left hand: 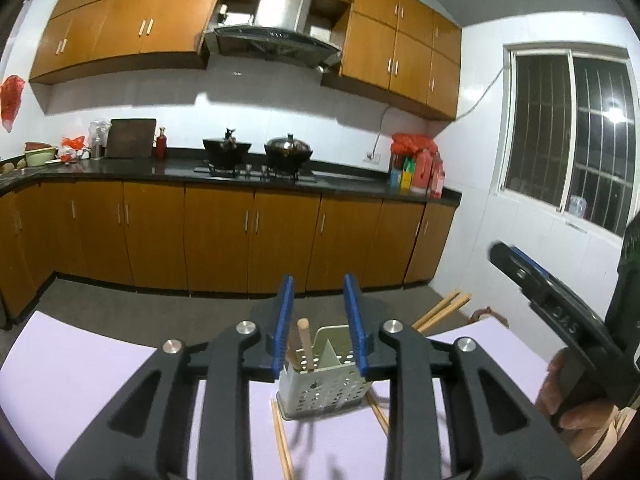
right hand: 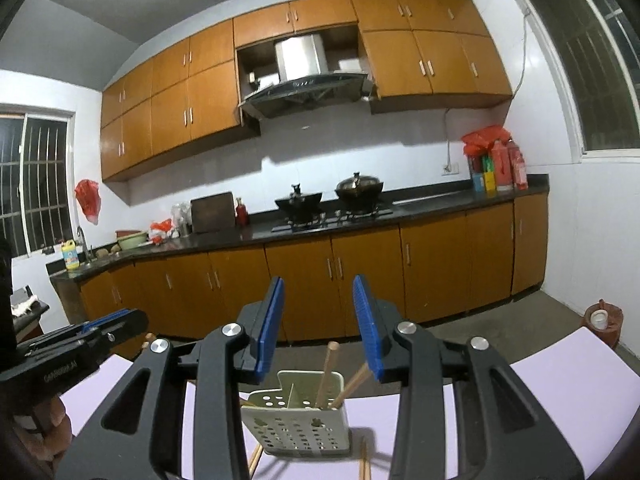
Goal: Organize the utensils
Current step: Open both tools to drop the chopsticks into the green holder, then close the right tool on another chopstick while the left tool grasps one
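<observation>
A pale perforated utensil holder [left hand: 320, 384] [right hand: 298, 416] stands on the lilac table [left hand: 80, 380] [right hand: 560, 368]. Wooden chopsticks [left hand: 305, 344] [right hand: 328, 372] stand upright in it. More chopsticks lie flat on the table beside its base [left hand: 282, 440] [right hand: 365, 460]. My left gripper [left hand: 319, 292] is open and empty, raised just in front of the holder. My right gripper [right hand: 319, 298] is open and empty, also raised in front of the holder. The right gripper also shows at the right edge of the left wrist view [left hand: 552, 300]; the left gripper shows at the left of the right wrist view [right hand: 72, 348].
Behind the table runs a kitchen counter [left hand: 352, 182] [right hand: 440, 200] with woks on a stove [left hand: 256, 152] [right hand: 332, 200], bottles and wooden cabinets. Chopstick ends [left hand: 442, 310] stick out past the table's far right edge. A brown pot [right hand: 602, 320] sits on the floor.
</observation>
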Demonstrator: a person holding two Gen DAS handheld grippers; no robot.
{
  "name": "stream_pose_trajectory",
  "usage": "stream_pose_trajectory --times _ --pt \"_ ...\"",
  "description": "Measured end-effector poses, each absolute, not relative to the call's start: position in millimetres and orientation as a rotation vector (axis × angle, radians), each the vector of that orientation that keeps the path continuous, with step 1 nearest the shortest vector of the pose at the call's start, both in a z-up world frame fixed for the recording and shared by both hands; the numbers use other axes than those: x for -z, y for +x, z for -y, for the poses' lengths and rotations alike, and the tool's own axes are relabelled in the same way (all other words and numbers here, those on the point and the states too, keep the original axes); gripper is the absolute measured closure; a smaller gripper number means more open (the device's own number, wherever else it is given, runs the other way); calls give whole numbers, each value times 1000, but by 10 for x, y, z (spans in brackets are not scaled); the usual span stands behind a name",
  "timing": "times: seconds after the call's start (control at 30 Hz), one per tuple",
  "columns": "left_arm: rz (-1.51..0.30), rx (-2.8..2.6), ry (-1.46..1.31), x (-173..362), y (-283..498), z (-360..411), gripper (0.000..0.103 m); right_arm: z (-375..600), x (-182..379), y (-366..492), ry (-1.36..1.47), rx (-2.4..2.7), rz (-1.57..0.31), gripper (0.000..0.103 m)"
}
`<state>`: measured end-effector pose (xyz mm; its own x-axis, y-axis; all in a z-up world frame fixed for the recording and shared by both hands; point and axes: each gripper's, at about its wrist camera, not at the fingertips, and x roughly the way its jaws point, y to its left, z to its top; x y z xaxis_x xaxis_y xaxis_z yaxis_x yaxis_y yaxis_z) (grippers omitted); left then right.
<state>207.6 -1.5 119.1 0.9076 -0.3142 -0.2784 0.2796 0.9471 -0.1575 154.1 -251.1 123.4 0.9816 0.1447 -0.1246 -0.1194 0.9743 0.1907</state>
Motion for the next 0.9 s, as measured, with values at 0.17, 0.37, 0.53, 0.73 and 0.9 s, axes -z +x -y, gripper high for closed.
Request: stream_pose_trajectory --times 0.17,0.37,0.53,0.73,0.9 --pt "-317 248 -122 -1057 1689 -225 71 2787 -884 1296 193 -74 -266 66" --pt "-565 165 -79 -101 1662 -390 71 2830 242 1489 197 -118 -676 77" --pt "-724 181 -104 487 1724 -407 78 2622 803 1526 166 -178 -855 87" --pt "-787 240 -102 756 1699 -305 79 2551 958 1598 96 -131 -886 95" --pt "-823 280 -75 842 1734 -124 83 2835 985 1611 151 -12 -877 96"
